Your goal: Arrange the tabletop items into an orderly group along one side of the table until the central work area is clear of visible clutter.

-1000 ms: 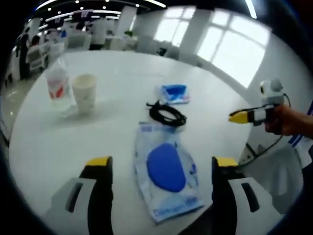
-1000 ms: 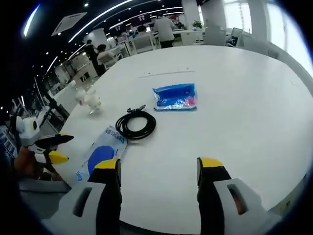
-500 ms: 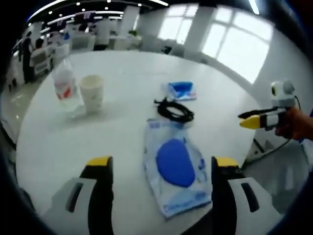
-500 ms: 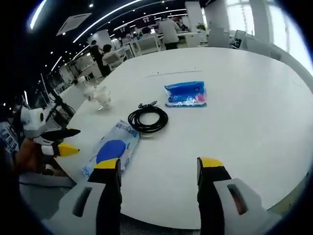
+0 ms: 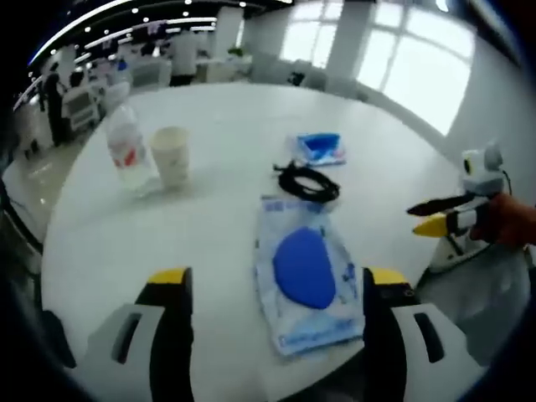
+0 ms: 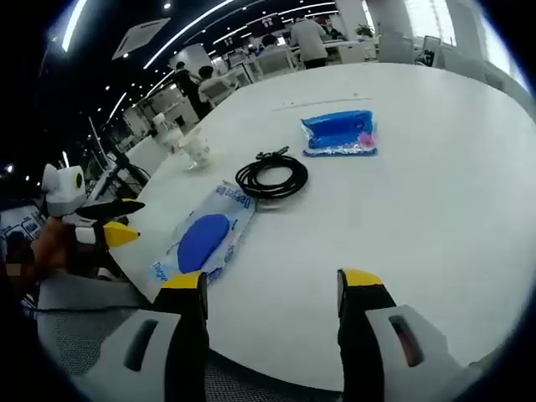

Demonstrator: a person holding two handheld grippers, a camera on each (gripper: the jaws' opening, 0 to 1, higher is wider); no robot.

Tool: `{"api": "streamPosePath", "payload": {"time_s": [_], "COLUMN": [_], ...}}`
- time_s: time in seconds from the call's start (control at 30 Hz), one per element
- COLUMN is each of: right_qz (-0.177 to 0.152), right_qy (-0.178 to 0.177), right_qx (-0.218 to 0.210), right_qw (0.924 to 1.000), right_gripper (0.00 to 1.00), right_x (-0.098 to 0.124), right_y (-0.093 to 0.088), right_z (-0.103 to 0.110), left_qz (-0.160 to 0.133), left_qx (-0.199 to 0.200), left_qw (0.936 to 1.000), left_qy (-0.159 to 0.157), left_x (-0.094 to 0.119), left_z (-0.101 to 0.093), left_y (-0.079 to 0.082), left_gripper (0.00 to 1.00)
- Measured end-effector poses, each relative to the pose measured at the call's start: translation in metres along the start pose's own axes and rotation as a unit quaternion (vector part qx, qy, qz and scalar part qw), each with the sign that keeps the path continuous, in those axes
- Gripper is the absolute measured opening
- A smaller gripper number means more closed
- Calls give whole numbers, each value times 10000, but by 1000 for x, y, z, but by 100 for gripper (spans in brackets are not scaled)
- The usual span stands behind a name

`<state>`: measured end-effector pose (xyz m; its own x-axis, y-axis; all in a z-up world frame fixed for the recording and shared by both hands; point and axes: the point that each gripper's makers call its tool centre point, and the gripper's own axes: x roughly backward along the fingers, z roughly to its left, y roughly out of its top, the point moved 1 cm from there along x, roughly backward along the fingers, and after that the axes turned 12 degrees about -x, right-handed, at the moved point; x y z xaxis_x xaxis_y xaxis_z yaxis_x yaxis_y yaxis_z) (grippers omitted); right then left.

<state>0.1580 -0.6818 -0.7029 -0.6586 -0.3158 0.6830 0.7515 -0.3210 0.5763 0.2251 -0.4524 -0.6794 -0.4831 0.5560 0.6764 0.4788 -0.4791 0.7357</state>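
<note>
Left gripper (image 5: 276,289) hovers over the near edge of the white table (image 5: 218,167), jaws spread wide w/ nothing between them but air. Under it, just inside the near edge, lies the clear packet w/ blue oval (image 5: 308,272), its near corner close to the rim. Just beyond it, nearly touching, the black cable coil (image 5: 308,182); a bit further, apart from the coil, the small blue pouch (image 5: 321,147). Off to the view's left, clear bottle (image 5: 128,151) and paper cup (image 5: 172,156) stand upright, just beside each other, well apart from the packet. Lots of bare tabletop between the cup pair and the packet, and more beyond the pouch toward the far edge.

Right gripper (image 6: 275,289) also released, jaws apart, empty, held over the table (image 6: 419,209) edge. In the right gripper view: packet (image 6: 203,243) at the rim, coil (image 6: 271,177) just past it, pouch (image 6: 340,133) further on, cup (image 6: 197,146) near the far-left edge. Broad open surface to the right of all of them.

Each gripper shows in the other's view, held in a hand off the table's edge, jaws slightly parted.

Vs a second ago: both cams have pulled back a bit, more table edge and floor showing. Items themselves look unmoved.
</note>
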Motion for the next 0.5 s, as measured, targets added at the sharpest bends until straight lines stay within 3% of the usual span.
{"api": "streamPosePath", "payload": {"time_s": [0.1,0.2,0.5], "right_qz": [91,150,0], "right_qy": [87,175,172], "right_qx": [126,66,-87], "right_qw": [9998,9997,9998], "right_gripper": [63,63,62], "right_x": [-4,-4,-2], "right_y": [-2,-5,0], "right_z": [2,4,7], "left_qz": [133,75,54], "left_qx": [-72,-16,-31], "left_qw": [9999,9999,10000], "left_qy": [63,71,-5], "left_x": [2,4,-1], "left_z": [-2,0,-2], "left_y": [-7,-5,-5], "left_gripper": [81,81,81]}}
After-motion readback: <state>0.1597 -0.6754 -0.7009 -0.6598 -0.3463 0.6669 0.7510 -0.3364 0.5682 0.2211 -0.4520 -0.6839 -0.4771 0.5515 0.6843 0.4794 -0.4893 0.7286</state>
